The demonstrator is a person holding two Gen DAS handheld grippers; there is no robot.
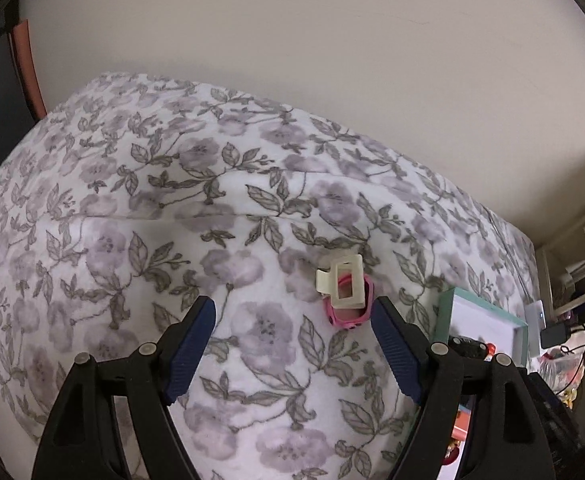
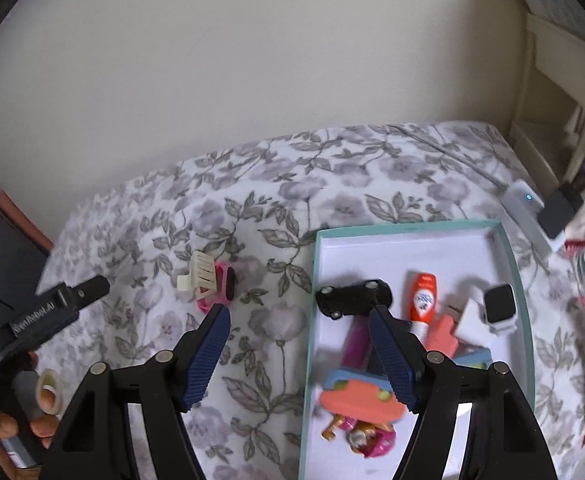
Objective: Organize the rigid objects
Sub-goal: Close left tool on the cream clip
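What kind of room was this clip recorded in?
Probably a bedroom: a floral blanket spread over what looks like a bed against a plain wall, with a white shelf unit beside it.

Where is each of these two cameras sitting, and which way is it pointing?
Left wrist: rides on the left gripper, looking down along its open blue fingers at the floral bedspread and a cream hair claw lying on a pink toy.
Right wrist: rides on the right gripper, looking down at the teal-rimmed box holding a black toy car; a hand gripping the other tool shows at lower left.
Shared: bedspread, claw, pink toy, box, wall.
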